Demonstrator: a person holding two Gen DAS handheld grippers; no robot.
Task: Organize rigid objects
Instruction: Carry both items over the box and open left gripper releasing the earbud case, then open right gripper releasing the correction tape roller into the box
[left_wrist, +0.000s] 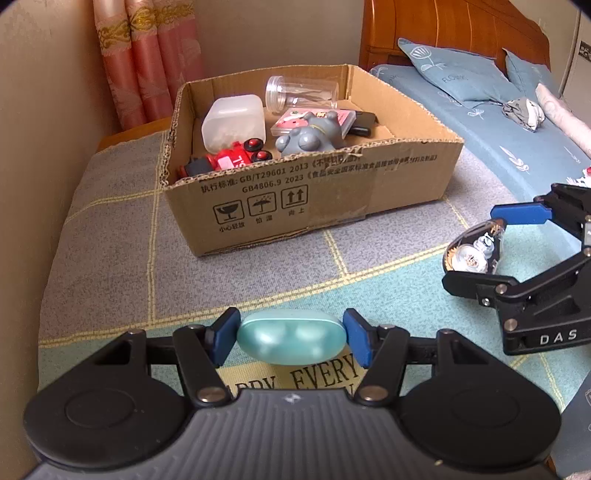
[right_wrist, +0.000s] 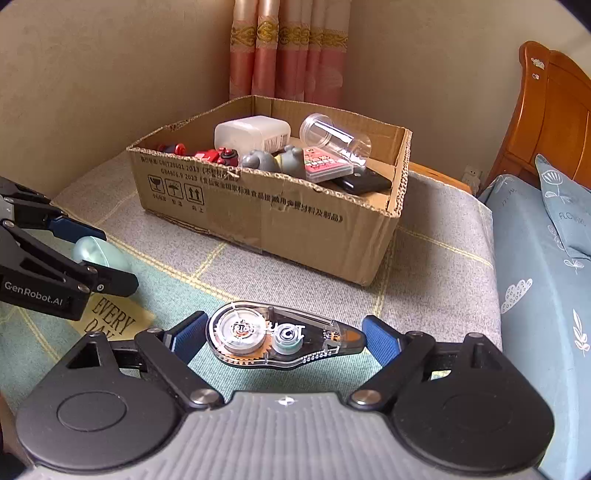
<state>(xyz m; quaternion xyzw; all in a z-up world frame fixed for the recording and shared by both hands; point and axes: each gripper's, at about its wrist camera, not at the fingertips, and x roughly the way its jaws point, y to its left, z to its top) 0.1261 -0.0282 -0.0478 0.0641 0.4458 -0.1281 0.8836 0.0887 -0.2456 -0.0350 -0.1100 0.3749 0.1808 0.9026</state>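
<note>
Both hands loaded: the left gripper (left_wrist: 291, 341) pinches a teal earbud case (left_wrist: 291, 341) end to end, the right gripper (right_wrist: 284, 338) clamps a correction tape dispenser (right_wrist: 275, 338) — both above the mat, short of the cardboard box (right_wrist: 295, 225). That glossy rounded case could squirt out (the pads catch only its tips), and the box's near side is crowded.

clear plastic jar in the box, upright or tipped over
Tipped over: the clear jar lies on its side in the cardboard box, mouth facing sideways.
</note>
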